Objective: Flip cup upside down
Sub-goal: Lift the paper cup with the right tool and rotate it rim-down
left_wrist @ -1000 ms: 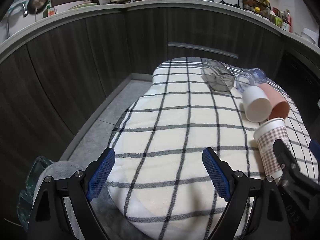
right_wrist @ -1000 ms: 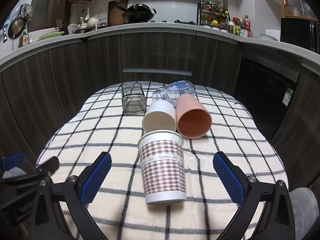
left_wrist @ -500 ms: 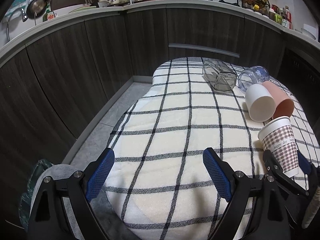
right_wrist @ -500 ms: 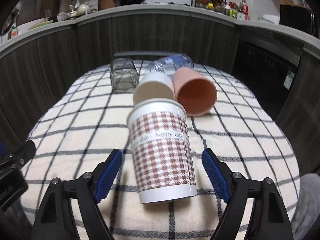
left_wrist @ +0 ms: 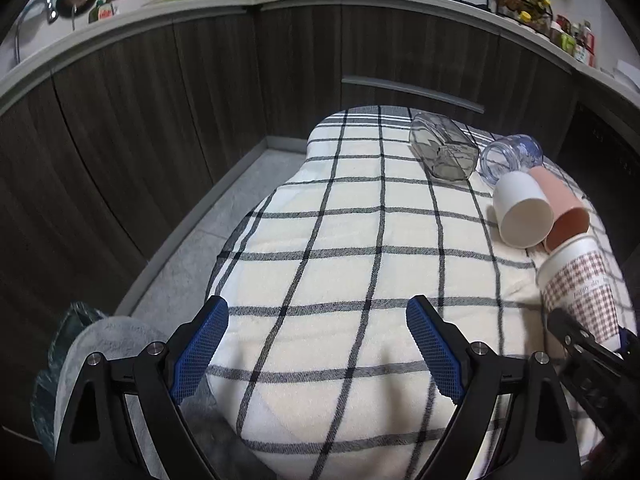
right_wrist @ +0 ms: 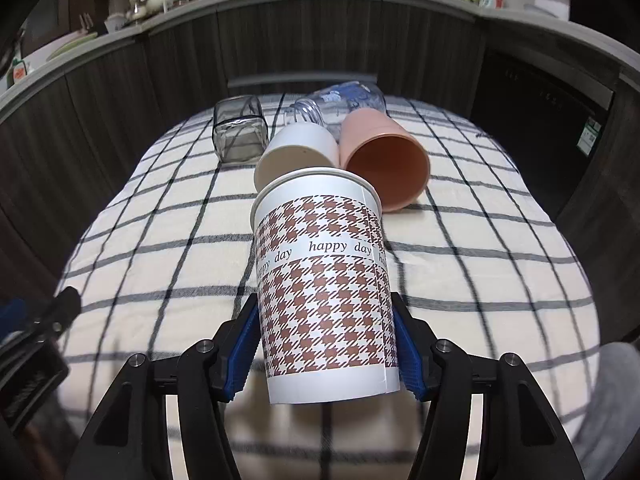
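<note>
Left wrist view looks from the bench's near-left edge across the checked cloth toward the cabinets. Right wrist view sits close behind the houndstooth paper cup, facing likewise. Both share cloth and cups.

The words "happy day" are printed in dark italic letters on a white band around the paper cup, between two fields of brown houndstooth pattern, and they are repeated around the band. In the left wrist view the same band on the cup is seen, but the letters are too blurred to be read surely. A green and white label is stuck on the dark appliance door at the right, and its print is too small to be read.
</note>
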A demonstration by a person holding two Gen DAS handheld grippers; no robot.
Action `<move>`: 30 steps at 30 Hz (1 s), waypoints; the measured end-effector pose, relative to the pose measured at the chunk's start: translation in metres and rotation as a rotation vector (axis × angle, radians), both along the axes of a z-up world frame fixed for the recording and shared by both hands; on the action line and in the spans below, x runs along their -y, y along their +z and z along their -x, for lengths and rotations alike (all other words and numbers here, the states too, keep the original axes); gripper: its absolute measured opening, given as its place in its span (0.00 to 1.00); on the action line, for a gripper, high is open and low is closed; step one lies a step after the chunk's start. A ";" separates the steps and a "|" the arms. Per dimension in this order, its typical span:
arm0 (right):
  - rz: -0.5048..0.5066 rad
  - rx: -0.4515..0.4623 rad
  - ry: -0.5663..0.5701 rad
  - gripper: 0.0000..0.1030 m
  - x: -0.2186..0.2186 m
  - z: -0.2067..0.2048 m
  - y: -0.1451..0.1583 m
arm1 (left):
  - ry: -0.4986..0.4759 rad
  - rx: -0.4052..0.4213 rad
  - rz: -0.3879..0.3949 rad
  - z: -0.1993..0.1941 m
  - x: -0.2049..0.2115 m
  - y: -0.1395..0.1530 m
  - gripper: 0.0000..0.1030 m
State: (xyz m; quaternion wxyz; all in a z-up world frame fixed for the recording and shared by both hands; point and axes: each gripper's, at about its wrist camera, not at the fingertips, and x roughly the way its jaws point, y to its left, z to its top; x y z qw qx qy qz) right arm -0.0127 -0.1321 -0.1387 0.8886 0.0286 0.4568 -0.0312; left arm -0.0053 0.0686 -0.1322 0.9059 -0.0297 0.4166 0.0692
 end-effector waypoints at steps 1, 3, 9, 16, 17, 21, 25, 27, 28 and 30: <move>-0.005 -0.034 0.014 0.58 0.002 -0.002 0.005 | 0.003 -0.003 0.008 0.000 0.001 0.004 0.89; -0.006 -0.137 0.077 0.58 0.002 -0.011 0.015 | 0.003 -0.006 0.010 0.000 0.005 0.011 0.91; 0.011 -0.438 0.209 0.58 0.000 -0.036 0.030 | -0.027 0.032 0.034 0.004 0.021 0.045 0.99; 0.040 -0.780 0.270 0.58 -0.003 -0.066 0.019 | -0.023 0.046 0.080 -0.006 0.028 0.065 1.00; 0.043 -0.819 0.265 0.58 -0.002 -0.071 0.015 | -0.020 0.042 0.084 -0.010 0.027 0.066 1.00; 0.057 -0.948 0.273 0.58 -0.002 -0.092 0.001 | -0.006 0.037 0.089 -0.026 0.028 0.068 1.00; 0.093 -1.030 0.303 0.59 -0.006 -0.113 -0.012 | -0.001 0.029 0.091 -0.040 0.032 0.065 1.00; 0.124 -1.042 0.302 0.59 -0.006 -0.122 -0.017 | 0.002 0.024 0.089 -0.045 0.032 0.063 1.00; 0.120 -1.061 0.310 0.59 -0.007 -0.127 -0.022 | 0.006 0.020 0.092 -0.048 0.032 0.061 1.00; 0.130 -1.070 0.300 0.59 -0.004 -0.137 -0.025 | 0.012 0.014 0.096 -0.051 0.031 0.059 1.00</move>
